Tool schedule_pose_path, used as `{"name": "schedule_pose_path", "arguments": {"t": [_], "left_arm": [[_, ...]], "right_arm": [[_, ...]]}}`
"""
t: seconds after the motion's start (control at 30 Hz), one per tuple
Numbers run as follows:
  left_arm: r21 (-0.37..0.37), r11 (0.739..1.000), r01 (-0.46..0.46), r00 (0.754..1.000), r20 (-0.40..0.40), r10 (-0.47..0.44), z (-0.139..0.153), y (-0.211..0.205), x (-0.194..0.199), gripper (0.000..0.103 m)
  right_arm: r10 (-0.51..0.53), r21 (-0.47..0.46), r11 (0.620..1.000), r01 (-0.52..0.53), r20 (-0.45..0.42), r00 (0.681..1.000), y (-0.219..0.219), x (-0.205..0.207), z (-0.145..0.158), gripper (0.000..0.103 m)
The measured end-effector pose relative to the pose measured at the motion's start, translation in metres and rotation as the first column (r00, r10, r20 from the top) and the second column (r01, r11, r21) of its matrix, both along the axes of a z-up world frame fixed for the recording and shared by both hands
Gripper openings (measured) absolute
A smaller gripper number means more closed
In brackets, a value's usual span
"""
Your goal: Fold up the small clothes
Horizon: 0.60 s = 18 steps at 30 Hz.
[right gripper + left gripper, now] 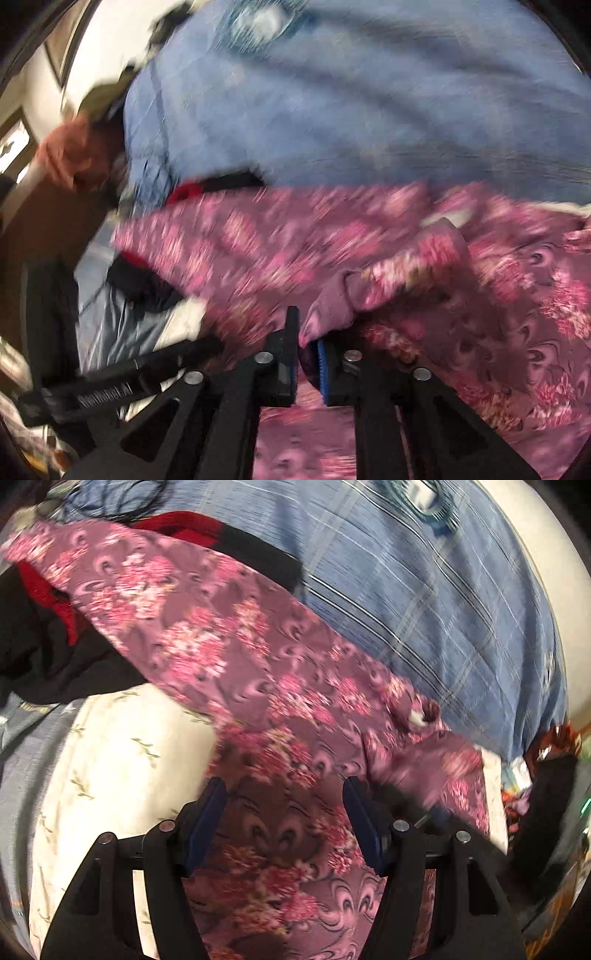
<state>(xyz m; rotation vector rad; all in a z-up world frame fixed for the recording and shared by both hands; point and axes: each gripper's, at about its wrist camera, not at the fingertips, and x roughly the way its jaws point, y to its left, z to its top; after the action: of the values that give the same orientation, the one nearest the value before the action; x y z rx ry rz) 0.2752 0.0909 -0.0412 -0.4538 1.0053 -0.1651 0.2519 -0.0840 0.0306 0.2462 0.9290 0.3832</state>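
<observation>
The right gripper (308, 332) has its fingers (291, 354) close together with a narrow gap, and a bunched fold of the floral cloth (369, 258) sits between the pads. The blur hides whether the pads actually press on it, so I cannot tell if the pinch is firm or slack. The left gripper (284, 797) has its fingers (207, 812) spread wide and empty, poised above the same floral cloth (229, 653) with nothing between them.

That cloth is the landmark. It lies in a long diagonal band across the blue checked bedsheet (424, 602), which shows beyond its far edge. On its near left side sits a cream pillow (110, 760), and a red and black garment (48, 627) pokes out from under its far left end.

To do this fold well, the right hand should probably secure its bunch before pulling. The left fingers likely need to take an opposite edge of the cloth. Drawing it flat would avoid folding in wrinkles, and keeping it clear of the garment beneath avoids dragging both.
</observation>
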Motion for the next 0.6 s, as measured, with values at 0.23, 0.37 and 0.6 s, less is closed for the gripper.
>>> {"name": "schedule_pose_path", "arguments": {"t": [0.23,0.37,0.6], "left_arm": [[-0.049,0.998,0.042,0.998,-0.046,-0.044,-0.007,-0.01,0.006,0.065],[-0.048,0.988,0.144,0.988,-0.039,-0.146,-0.005,-0.038,0.0,0.073],[-0.108,0.965,0.238,0.97,-0.015,-0.241,-0.002,-0.072,-0.007,0.082]], "right_arm": [[0.102,0.025,0.995,-0.101,-0.048,0.994,-0.008,-0.041,0.008,0.044],[0.038,0.044,0.998,-0.037,-0.024,0.999,-0.063,-0.071,0.024,0.059],[-0.323,0.18,0.922,0.341,-0.122,0.938,-0.2,-0.109,-0.006,0.06]]}}
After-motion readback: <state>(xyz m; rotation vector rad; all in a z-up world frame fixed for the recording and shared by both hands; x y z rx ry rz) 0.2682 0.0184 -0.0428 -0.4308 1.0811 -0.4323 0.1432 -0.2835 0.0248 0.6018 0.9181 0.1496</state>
